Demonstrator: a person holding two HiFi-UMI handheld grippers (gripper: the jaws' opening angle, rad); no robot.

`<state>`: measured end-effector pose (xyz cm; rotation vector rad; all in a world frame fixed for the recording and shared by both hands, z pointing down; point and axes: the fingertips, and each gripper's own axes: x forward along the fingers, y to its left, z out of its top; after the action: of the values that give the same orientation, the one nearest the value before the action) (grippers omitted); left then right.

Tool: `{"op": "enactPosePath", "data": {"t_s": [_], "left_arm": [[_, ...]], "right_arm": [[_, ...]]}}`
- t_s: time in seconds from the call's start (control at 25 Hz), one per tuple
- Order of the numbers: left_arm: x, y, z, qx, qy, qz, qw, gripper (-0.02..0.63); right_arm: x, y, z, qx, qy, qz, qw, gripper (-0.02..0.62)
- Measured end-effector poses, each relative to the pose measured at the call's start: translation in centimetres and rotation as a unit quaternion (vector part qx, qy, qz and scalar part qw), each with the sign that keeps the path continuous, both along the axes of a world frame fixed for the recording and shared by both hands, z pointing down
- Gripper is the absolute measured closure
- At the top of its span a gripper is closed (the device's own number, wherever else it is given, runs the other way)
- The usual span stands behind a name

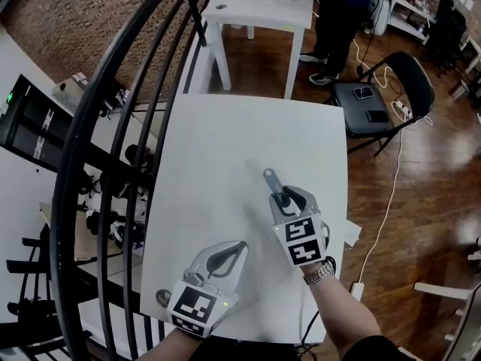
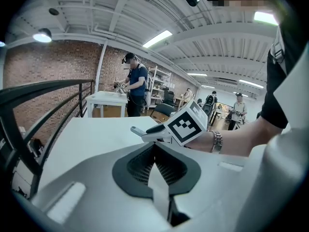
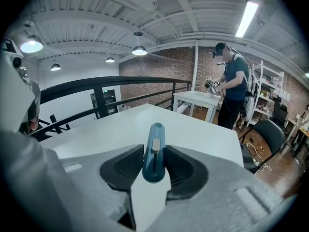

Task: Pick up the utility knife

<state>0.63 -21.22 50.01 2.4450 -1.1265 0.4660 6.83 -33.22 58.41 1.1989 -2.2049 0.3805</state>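
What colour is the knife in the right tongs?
The knife is blue-grey with a pale slider; clearest in the right gripper view.

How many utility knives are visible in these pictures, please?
1. The blue utility knife is clamped between the jaws of the right gripper, over the white table. No other shows, but part of the table is covered.

White table (image 1: 225, 164), black chair (image 1: 413, 81), black railing (image 1: 89, 96)

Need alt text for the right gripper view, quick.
A blue utility knife is clamped in the right gripper, pointing away over a white table. Behind are a black railing at left and a person standing at right.
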Motion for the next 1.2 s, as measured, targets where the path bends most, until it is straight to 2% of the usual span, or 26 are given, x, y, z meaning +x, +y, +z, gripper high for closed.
{"op": "enactPosePath", "data": {"t_s": [0.32,0.72,1.0,1.2], "left_arm": [[-2.1,4.8,-5.0,0.048,0.021,0.011,0.9985,0.589],[-9.2,13.5,-10.9,0.093,0.056,0.004,0.994,0.589],[-11.6,19.5,-11.6,0.12,0.06,0.013,0.9908,0.589],[-12.9,22.0,-12.8,0.13,0.062,0.016,0.9894,0.589]], "right_arm": [[-1.8,6.7,-7.2,0.03,-0.011,0.015,0.999,0.465],[-8.4,18.0,-15.2,0.073,-0.027,0.017,0.997,0.465],[-11.8,26.5,-17.0,0.104,-0.023,0.001,0.994,0.465],[-13.6,30.8,-18.1,0.115,-0.02,-0.011,0.993,0.465]]}}
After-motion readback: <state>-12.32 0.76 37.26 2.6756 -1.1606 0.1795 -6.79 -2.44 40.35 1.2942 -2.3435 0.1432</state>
